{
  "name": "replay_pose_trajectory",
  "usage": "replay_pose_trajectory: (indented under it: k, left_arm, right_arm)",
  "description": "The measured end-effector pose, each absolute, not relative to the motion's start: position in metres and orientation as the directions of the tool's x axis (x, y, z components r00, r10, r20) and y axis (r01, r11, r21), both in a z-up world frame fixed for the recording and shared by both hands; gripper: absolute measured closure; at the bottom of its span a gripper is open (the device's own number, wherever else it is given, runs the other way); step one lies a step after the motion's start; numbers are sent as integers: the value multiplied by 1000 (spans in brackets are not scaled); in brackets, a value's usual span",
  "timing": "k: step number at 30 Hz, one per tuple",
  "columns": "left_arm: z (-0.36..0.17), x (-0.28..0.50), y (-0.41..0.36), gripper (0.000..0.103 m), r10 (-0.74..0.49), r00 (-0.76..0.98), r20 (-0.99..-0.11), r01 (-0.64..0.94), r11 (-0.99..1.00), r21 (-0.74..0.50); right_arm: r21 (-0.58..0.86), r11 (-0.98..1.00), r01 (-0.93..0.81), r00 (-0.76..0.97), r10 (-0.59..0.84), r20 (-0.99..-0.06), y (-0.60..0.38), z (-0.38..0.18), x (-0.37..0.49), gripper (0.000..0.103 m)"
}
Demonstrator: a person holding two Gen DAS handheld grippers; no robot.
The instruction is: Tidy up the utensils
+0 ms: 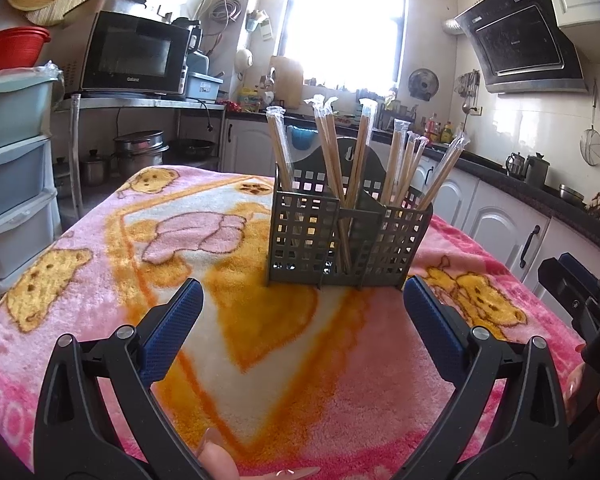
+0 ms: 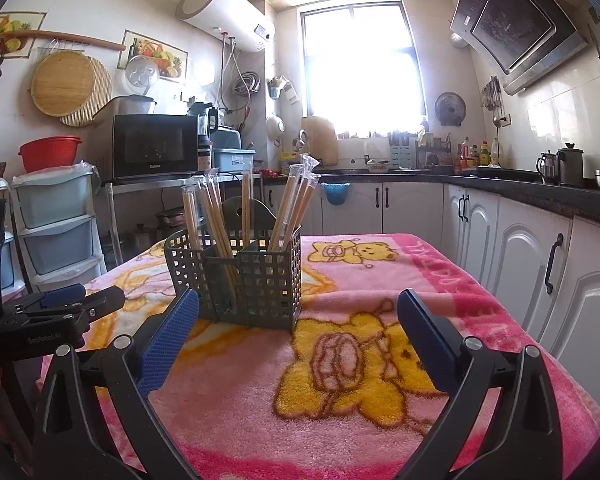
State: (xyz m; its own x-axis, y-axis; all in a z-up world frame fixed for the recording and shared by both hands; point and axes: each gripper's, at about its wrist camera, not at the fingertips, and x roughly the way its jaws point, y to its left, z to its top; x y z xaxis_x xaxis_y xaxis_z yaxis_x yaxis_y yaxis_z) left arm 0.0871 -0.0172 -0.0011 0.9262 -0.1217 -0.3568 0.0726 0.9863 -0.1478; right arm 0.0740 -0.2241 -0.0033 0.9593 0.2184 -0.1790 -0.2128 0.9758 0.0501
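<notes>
A grey lattice utensil holder (image 1: 346,236) with compartments stands on the pink bear-print blanket (image 1: 260,360) that covers the table. Several plastic-wrapped wooden chopsticks (image 1: 360,152) stand upright and tilted in its compartments. The holder (image 2: 244,276) and chopsticks (image 2: 296,204) also show in the right wrist view. My left gripper (image 1: 302,292) is open and empty, just in front of the holder. My right gripper (image 2: 298,306) is open and empty, in front and to the right of the holder; it also shows at the right edge of the left wrist view (image 1: 580,292).
White cabinets (image 2: 520,256) under a dark counter run along the right. Plastic drawers (image 1: 12,168) stand to the left of the table. A microwave (image 1: 134,54) sits on a metal shelf behind, with pots below. A range hood (image 1: 524,36) hangs at the upper right.
</notes>
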Motion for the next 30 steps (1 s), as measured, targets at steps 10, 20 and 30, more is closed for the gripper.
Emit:
replay_pose_trajectory:
  k: [10, 20, 30]
  left_arm:
    - [0, 85, -17, 10, -120, 929, -350, 71, 986, -149]
    - [1, 85, -15, 10, -119, 928, -353, 67, 985, -156]
    - [0, 85, -15, 10, -119, 928, -353, 67, 986, -155]
  right_arm:
    - [40, 976, -216, 959, 220, -181, -223, -4, 74, 6]
    - [41, 976, -214, 959, 218, -183, -223, -4, 75, 6]
    - [41, 976, -214, 959, 217, -182, -224, -4, 75, 6]
